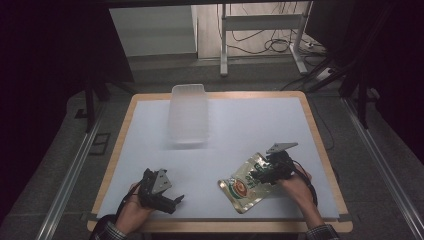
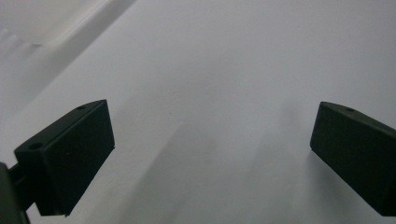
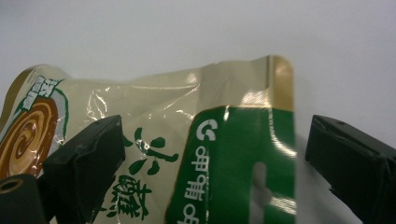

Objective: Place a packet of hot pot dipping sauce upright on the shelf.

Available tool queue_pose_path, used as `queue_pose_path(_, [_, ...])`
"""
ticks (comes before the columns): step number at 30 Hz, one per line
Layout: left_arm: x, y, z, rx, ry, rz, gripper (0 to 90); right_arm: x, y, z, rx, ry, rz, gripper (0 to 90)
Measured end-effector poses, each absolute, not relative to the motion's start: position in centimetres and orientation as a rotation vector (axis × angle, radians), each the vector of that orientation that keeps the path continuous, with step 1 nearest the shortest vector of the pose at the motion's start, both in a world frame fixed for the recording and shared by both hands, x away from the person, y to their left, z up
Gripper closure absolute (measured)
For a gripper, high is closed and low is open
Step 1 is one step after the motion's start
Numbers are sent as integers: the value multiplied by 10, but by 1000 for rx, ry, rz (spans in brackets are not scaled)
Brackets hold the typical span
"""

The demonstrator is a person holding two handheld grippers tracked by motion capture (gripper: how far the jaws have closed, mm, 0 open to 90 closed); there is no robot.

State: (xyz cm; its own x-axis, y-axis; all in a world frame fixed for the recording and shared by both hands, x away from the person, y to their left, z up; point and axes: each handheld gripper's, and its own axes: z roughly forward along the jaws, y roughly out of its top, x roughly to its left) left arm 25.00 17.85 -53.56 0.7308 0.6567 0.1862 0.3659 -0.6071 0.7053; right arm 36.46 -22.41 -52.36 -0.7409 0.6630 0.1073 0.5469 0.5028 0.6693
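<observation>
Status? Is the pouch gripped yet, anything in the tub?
Nothing looks done: the clear tub appears empty. In hand: right tool sits open over the snack pouch, its jaws straddling the green end, not closed. Left tool is open over bare table. Left: grip, any move.

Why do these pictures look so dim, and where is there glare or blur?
High view: the surroundings are dark and the white table is lit. Right gripper view: bright glare streaks on the shiny snack pouch, whose near print is soft. Left gripper view: the black jaws cast faint shadows on the table, and the clear plastic container is blurred.
</observation>
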Motion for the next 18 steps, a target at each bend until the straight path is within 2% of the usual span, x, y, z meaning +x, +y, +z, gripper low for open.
queue_pose_path(18, [249, 177, -536, 2285, 756, 575, 0, 354, -206, -507, 890, 2712, 1085, 81])
